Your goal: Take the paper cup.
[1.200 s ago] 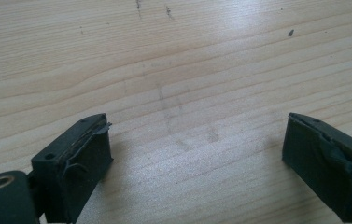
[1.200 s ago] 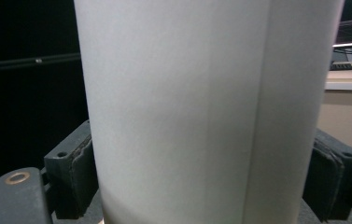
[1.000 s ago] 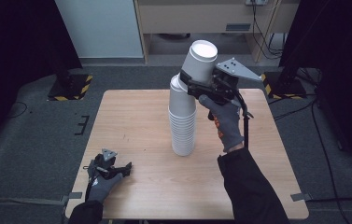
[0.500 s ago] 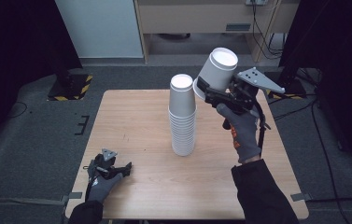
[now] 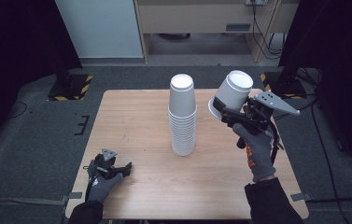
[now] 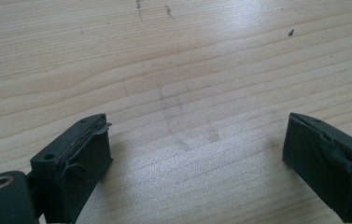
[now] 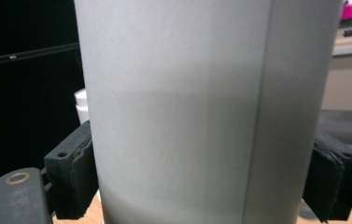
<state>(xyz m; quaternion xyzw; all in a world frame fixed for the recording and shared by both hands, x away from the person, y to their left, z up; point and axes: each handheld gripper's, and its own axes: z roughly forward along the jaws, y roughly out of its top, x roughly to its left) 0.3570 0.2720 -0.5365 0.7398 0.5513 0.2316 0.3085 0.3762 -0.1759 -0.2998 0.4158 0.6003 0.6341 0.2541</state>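
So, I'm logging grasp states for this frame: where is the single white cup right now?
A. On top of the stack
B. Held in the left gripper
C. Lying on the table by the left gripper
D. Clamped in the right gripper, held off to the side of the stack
D: the cup sits tilted between the right gripper jaws, apart from the stack.

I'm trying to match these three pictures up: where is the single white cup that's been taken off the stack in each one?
High view: the cup is right of centre, tilted, held above the table by the right gripper.
Left gripper view: not in it.
Right gripper view: the cup stands between the jaws.
Shared landmark: the wooden table.
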